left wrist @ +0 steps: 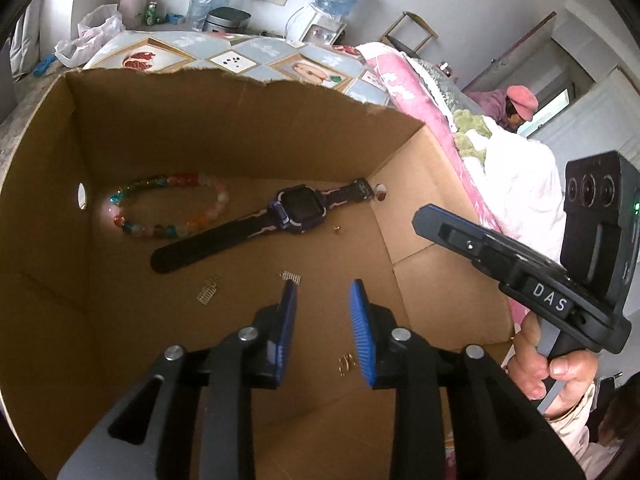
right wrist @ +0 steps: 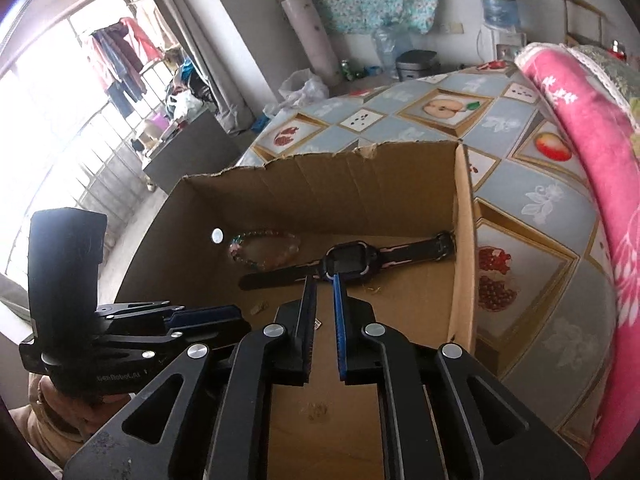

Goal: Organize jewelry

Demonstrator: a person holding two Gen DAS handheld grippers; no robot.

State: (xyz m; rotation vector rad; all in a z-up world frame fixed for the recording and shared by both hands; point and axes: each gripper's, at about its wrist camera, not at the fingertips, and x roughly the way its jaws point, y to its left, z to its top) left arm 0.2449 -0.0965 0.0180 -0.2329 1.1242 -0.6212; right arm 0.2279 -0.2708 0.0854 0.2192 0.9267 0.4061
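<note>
left gripper [left wrist: 323, 292] and right gripper [right wrist: 325, 280] jaws apart, empty, above box [left wrist: 240, 128]; right gripper reads "das".

Black tongs [left wrist: 323, 292] (blue ribbed pads), silver screws.

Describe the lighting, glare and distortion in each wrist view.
Left wrist: fisheye bends the cardboard box walls; a bright spot glares on the bead bracelet beside the wall hole; the watch is sharp. Right wrist: the window is blown out, the bracelet looks washed out, edges curve.
</note>
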